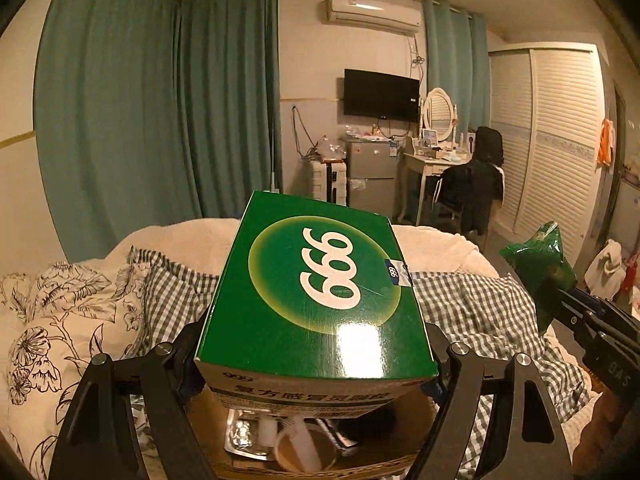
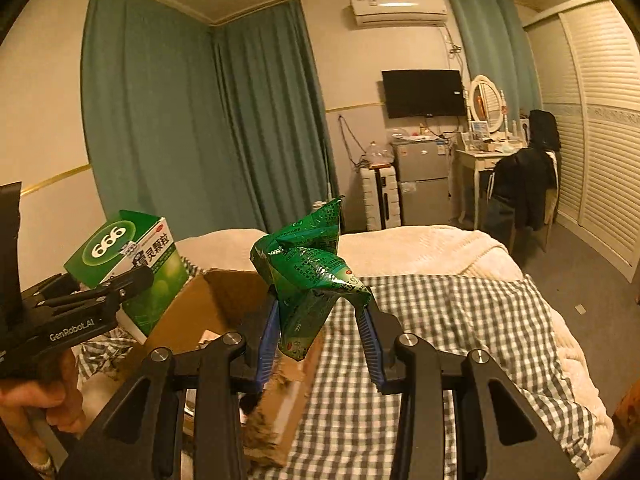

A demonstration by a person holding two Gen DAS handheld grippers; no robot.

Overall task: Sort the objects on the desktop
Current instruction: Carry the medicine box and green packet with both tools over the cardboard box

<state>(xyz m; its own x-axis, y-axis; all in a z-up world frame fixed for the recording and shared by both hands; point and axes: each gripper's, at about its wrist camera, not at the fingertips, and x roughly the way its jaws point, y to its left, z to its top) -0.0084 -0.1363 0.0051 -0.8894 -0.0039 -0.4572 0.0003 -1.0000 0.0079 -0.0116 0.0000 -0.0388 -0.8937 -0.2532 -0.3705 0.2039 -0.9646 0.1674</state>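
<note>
Fingers [image 1: 316,364] clamp glossy green box [image 1: 316,292]

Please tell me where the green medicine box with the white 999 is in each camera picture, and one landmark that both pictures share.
Left wrist view: the green box fills the lower centre, clamped in the left gripper.
Right wrist view: it sits at the left edge, mid-height, over the open cardboard carton.
Shared landmark: the wall television, right of centre.

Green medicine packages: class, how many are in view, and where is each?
2. The green box sits between the left gripper fingers; the crumpled green sachets are in the right gripper. Others may hide inside the cardboard box.
</note>
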